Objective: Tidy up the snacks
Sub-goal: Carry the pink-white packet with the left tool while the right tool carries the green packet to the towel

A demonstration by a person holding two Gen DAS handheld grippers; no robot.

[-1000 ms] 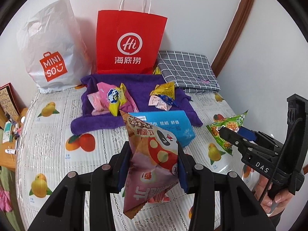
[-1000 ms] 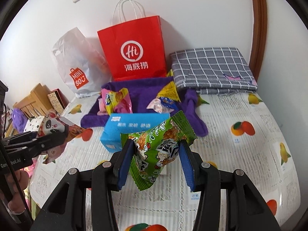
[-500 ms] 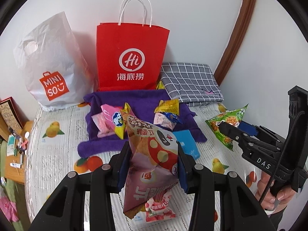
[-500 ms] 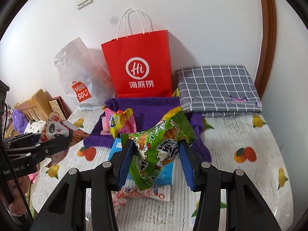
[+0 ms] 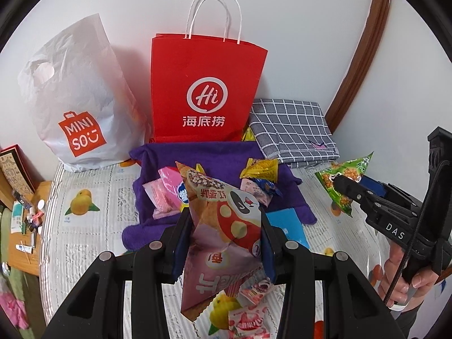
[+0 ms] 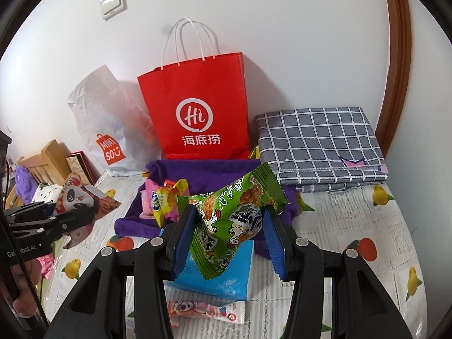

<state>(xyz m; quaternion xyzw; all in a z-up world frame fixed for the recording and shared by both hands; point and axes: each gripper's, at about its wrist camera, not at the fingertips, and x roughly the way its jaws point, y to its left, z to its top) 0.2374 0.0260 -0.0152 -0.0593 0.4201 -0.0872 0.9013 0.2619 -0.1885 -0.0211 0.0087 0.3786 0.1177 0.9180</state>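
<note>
Now | left claw (image 5: 224,234) clamps pink panda snack bag (image 5: 223,226) | right claw (image 6: 230,240) clamps green, seemingly crispy-snack packet (image 6: 231,214)

Both wrist views look down-forward, close over table; share red bag (image 5: 207,84).

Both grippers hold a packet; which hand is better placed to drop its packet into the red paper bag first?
Probably left: the left gripper with its pink packet lines up with the red paper bag; the right gripper sits slightly right.
</note>
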